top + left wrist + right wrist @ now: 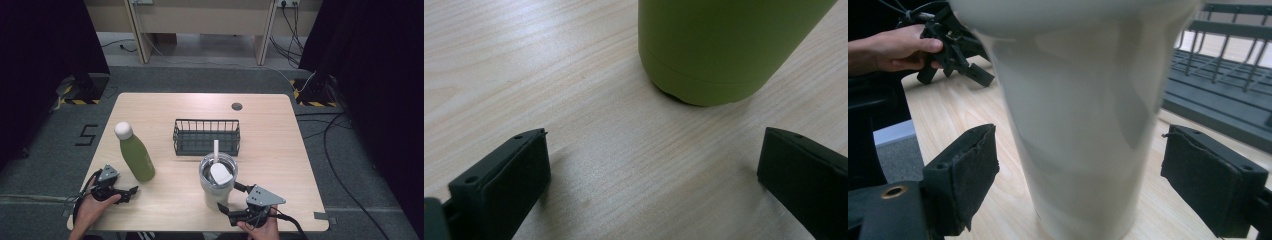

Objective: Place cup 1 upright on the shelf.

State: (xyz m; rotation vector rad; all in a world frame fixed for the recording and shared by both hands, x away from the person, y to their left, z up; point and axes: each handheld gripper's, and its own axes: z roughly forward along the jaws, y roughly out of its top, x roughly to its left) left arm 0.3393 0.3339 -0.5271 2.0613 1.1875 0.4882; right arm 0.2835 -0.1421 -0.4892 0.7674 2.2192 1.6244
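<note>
Both my grippers rest spread open: right gripper (1080, 185) straddles the cream tumbler (217, 186) without touching, left gripper (651, 175) faces the green bottle (136, 155); wire basket (206, 137) sits behind.

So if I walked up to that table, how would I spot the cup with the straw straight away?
Start at the black wire basket in the middle of the wooden table. Just in front of it, toward the person's side, stands the cream tumbler, with the right tongs open around its base. Unlike the green bottle to its left, it has a clear lid with a white straw sticking up.
</note>
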